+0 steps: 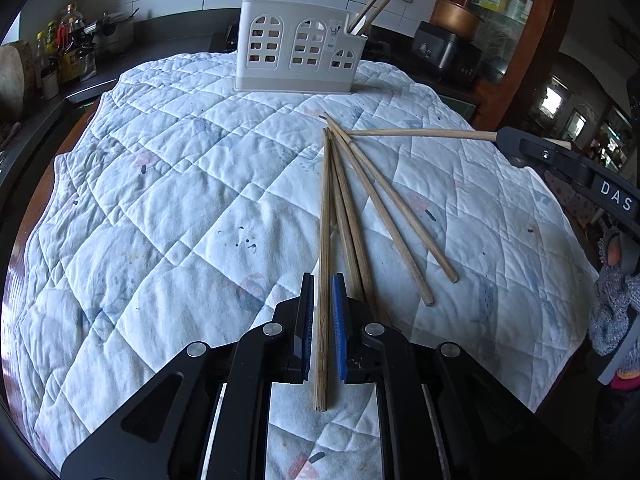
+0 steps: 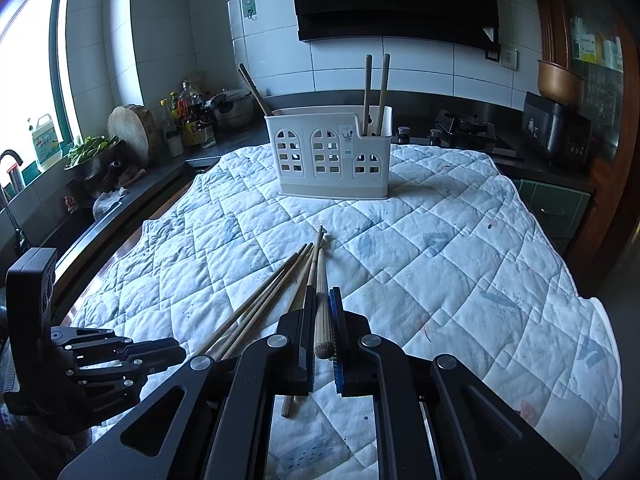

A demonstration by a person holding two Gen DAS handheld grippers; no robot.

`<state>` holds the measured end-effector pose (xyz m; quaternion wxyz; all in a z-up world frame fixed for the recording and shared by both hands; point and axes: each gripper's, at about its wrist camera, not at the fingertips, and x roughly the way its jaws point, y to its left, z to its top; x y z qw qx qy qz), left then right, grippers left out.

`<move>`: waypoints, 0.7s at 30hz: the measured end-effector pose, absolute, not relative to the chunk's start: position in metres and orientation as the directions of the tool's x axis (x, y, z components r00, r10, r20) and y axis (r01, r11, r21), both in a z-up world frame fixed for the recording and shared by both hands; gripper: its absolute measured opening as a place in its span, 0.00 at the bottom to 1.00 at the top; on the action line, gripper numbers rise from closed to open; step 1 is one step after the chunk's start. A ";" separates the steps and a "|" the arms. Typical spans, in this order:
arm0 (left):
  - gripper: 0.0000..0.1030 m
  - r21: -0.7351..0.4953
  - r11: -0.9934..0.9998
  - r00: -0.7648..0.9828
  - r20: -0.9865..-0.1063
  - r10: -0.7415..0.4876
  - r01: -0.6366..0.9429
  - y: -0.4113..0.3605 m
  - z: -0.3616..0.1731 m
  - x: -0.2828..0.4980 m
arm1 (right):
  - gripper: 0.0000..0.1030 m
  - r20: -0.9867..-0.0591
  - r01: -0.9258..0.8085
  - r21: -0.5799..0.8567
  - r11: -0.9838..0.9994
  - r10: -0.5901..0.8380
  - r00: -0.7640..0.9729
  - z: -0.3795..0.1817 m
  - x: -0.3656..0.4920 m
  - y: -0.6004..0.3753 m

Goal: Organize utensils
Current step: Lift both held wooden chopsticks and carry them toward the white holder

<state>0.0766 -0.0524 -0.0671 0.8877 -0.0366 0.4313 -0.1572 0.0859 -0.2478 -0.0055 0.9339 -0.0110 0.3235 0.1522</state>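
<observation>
- The room is a kitchen: glossy white wall tiles, a dark range hood (image 2: 396, 0), a bright window (image 2: 28, 92) on the left, and a dark counter (image 2: 132, 196) running around the back.
- A bench carries the things, covered by a quilted cloth (image 1: 168, 184), soft and white with faded blue and pink prints, stitched in diamond squares; a strip of reddish wood shows at its left edge.
- One utensil holder (image 1: 300, 48) stands upright at the far side of the cloth: pale plastic, box-shaped, with arched window cut-outs. Four chopsticks stand in it, two in the left end and two in the right.
- Chopsticks are slim, round, light bamboo rods. Four loose chopsticks (image 1: 380, 208) lie fanned on the cloth, tips meeting toward the holder.
- The left tool (image 1: 323, 292), black with blue pads, straddles the leftmost chopstick (image 1: 325, 240) near its thick end; a thin gap shows each side, so the pads are not pressing.
- The right tool (image 2: 323, 300) is clamped on one chopstick (image 2: 322, 304), a fifth one, raised with its tip among the fanned tips.
</observation>
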 end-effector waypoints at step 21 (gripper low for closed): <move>0.06 -0.226 0.946 0.548 -0.773 -0.319 0.233 -0.053 -0.086 0.080 | 0.07 -0.611 -0.294 0.075 0.953 0.277 0.741 -0.008 0.086 -0.244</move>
